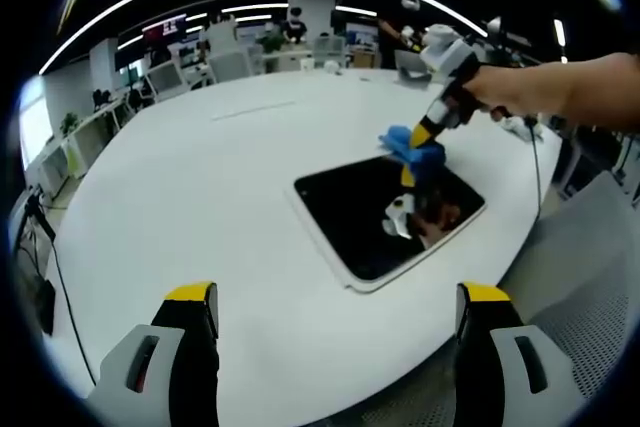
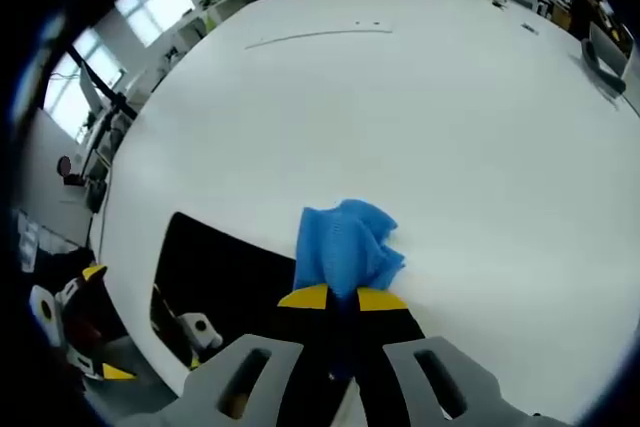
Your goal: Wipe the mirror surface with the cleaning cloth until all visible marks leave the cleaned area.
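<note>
Item one, mirror [image 1: 385, 217]: we are seeing a dark rectangular sheet with a pale border lying flat on the large white table [image 1: 200, 197], near the table's edge. In the right gripper view the mirror [image 2: 225, 277] is showing as a dark panel to the left of the jaws, reflecting parts of the gripper.

Item two, cleaning cloth [image 1: 412, 145]: a blue, crumpled cloth is sitting at the far edge of the mirror, partly over the glass and partly over the white table. In the right gripper view the cloth [image 2: 345, 245] is bunching up just ahead of the jaw tips.

Item three, right gripper [image 2: 340, 299]: we are finding its yellow-tipped jaws drawn together and pinching the blue cloth between them. In the left gripper view it [image 1: 425, 137] is coming in from the right, held by a person's hand [image 1: 500, 87], tips pointing down onto the cloth.

Item four, left gripper [image 1: 338, 295]: we are noting its two jaws standing wide apart with nothing between them, hanging above the near rim of the table, well apart from the mirror.

Item five, background: desks, monitors and chairs are standing beyond the table, with long ceiling lights overhead
</note>
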Tool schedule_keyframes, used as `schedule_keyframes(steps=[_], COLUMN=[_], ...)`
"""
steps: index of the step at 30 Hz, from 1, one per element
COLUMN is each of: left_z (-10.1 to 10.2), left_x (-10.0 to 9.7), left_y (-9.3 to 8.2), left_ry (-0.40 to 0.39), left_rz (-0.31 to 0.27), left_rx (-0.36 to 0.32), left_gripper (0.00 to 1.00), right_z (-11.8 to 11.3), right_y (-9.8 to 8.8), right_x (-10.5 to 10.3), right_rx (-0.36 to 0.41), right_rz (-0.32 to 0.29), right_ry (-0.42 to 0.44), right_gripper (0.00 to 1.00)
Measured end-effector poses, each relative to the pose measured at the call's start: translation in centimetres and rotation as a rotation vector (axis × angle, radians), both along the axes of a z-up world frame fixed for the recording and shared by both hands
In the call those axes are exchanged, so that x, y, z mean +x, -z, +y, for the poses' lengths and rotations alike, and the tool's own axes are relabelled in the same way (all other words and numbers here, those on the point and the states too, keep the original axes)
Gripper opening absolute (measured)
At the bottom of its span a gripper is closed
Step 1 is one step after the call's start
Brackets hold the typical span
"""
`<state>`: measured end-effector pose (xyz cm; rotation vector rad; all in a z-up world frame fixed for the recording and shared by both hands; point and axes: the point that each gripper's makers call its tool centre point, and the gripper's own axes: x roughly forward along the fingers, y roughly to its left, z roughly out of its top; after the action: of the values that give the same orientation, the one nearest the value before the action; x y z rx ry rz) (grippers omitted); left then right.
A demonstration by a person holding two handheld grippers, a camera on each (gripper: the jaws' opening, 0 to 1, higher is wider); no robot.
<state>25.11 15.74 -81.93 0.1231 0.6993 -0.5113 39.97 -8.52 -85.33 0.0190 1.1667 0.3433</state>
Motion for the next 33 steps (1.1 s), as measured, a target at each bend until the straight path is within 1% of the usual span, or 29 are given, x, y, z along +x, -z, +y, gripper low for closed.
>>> schedule_keyframes(steps=[5, 7, 13, 18, 20, 25, 29, 31, 33], left_z=[-0.1, -0.1, -0.2, -0.2, -0.1, 0.0, 0.0, 0.0, 0.0], left_x=[0.0, -0.1, -0.1, -0.1, 0.0, 0.0, 0.0, 0.0, 0.0], left_y=[0.0, 0.0, 0.1, 0.1, 0.2, 0.2, 0.2, 0.2, 0.2], left_ry=[0.006, 0.009, 0.013, 0.014, 0.009, 0.005, 0.003, 0.001, 0.000], left_rz=[0.002, 0.003, 0.005, 0.007, 0.007, 0.005, 0.005, 0.006, 0.006], left_rx=[0.001, 0.001, 0.004, 0.007, 0.006, 0.007, 0.009, 0.009, 0.009], left_gripper=[0.99, 0.99, 0.99, 0.99, 0.99, 0.99, 0.99, 0.99, 0.99], right_z=[-0.6, -1.0, -2.4, -4.2, -5.6, -7.4, -8.2, -8.3, -8.5], right_y=[-0.9, -1.2, -2.0, -2.0, -2.0, -2.1, -2.0, -1.7, -1.5], right_x=[0.0, 0.1, -0.3, -1.0, -1.3, -1.7, -2.0, -2.6, -2.6], right_rx=[0.005, 0.027, 0.027, 0.013, 0.006, 0.000, 0.002, 0.014, 0.004], right_rz=[-0.010, -0.007, -0.011, -0.003, 0.006, 0.018, 0.032, 0.061, 0.060], right_ry=[-0.001, 0.015, 0.020, 0.024, 0.035, 0.056, 0.067, 0.065, 0.063], right_gripper=[0.03, 0.03, 0.03, 0.03, 0.03, 0.03, 0.03, 0.03, 0.03])
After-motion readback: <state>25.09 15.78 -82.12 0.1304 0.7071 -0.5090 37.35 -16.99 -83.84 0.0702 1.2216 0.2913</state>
